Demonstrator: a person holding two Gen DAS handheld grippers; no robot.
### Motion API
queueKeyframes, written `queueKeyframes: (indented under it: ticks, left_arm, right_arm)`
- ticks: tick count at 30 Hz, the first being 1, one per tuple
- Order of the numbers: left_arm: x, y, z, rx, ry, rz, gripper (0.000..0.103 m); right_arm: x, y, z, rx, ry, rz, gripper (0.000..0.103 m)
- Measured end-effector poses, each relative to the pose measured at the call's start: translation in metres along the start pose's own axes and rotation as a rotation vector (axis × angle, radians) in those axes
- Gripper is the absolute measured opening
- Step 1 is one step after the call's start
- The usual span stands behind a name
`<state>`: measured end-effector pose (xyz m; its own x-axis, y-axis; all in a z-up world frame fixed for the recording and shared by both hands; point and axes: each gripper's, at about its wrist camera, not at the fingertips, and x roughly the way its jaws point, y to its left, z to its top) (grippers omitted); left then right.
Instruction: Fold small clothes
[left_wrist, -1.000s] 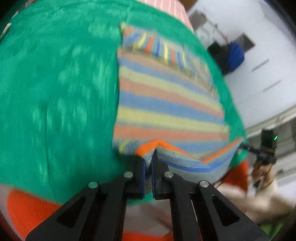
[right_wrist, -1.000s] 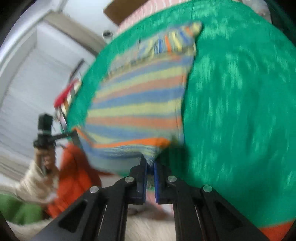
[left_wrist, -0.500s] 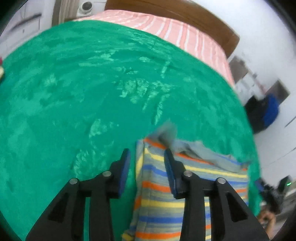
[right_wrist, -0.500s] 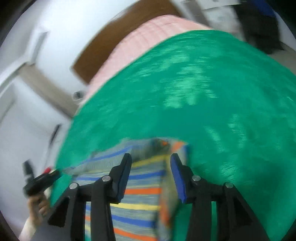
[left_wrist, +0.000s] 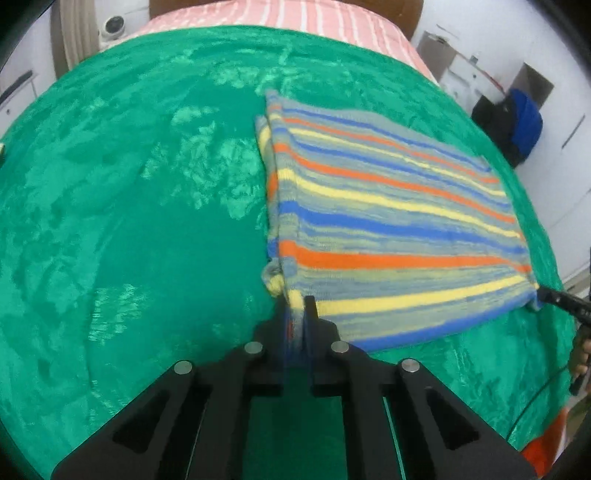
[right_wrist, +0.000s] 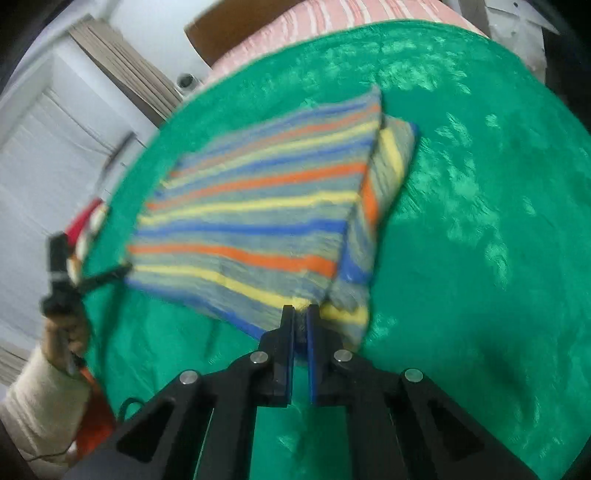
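A striped knit garment (left_wrist: 388, 229) in blue, orange, yellow and grey lies folded in layers on the green blanket (left_wrist: 129, 221). My left gripper (left_wrist: 295, 314) is shut on its near left corner. In the right wrist view the same garment (right_wrist: 251, 214) spreads to the left, and my right gripper (right_wrist: 301, 314) is shut on its near right corner. The left gripper (right_wrist: 107, 275) shows there at the garment's other near corner. The right gripper's tip (left_wrist: 554, 297) shows at the far right in the left wrist view.
A pink striped sheet (left_wrist: 314, 14) and a wooden headboard (right_wrist: 221, 26) lie beyond the blanket. A dark blue bag (left_wrist: 517, 125) stands by the white wall at right. Red and white cloth (right_wrist: 88, 225) sits at the blanket's left edge.
Both grippers were shut on the lifted near edge, opened over the far edge half a second ago, and are now shut on the near corners. The garment now lies folded over in layers.
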<state>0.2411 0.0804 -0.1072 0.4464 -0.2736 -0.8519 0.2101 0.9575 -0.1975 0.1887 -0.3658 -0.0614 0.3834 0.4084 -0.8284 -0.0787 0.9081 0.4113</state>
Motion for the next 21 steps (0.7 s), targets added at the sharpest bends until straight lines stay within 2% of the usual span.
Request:
queueKeyframes:
  ticks: [3,5,8,10,11,12,13,14,15,16,17,21]
  left_arm:
    - [-0.016,0.005,-0.009,0.066,-0.004,-0.008,0.003]
    - [-0.012,0.006,-0.014,0.087,0.023,-0.002,0.003]
    - [0.001,-0.006,-0.021,0.180,0.024,0.060,0.004]
    - [-0.004,-0.008,-0.022,0.180,0.013,0.074,0.009]
    - [-0.007,-0.005,-0.023,0.160,0.016,0.074,0.017]
    - [-0.014,-0.002,-0.025,0.137,0.013,0.075,0.029]
    - [-0.023,0.001,-0.029,0.117,0.000,0.089,0.038]
    - [-0.033,0.002,-0.036,0.107,-0.024,0.106,0.056]
    - [-0.044,0.002,-0.042,0.102,-0.058,0.121,0.070]
    - [-0.056,-0.002,-0.051,0.099,-0.097,0.136,0.075]
    - [-0.065,-0.005,-0.061,0.100,-0.133,0.147,0.083]
    - [-0.065,-0.025,-0.091,0.128,-0.195,0.215,0.096]
  right_arm:
    - [-0.026,0.004,-0.012,-0.036,-0.021,-0.020,0.005]
    - [-0.034,-0.003,-0.021,-0.029,-0.030,-0.026,0.005]
    - [-0.008,-0.017,-0.029,0.012,0.021,-0.039,0.005]
    - [0.010,-0.017,-0.029,-0.009,0.025,-0.065,0.005]
    - [0.009,-0.016,-0.029,-0.019,0.009,-0.072,0.006]
    - [0.007,-0.016,-0.030,-0.011,-0.001,-0.067,0.006]
    - [0.001,-0.017,-0.031,0.004,-0.019,-0.057,0.012]
    - [-0.004,-0.017,-0.032,0.010,-0.034,-0.059,0.026]
    - [-0.012,-0.015,-0.035,0.006,-0.058,-0.089,0.034]
    - [-0.020,-0.015,-0.035,-0.003,-0.087,-0.110,0.048]
    - [-0.033,-0.012,-0.043,-0.017,-0.143,-0.129,0.057]
    - [-0.053,-0.002,-0.070,-0.021,-0.244,-0.152,0.060]
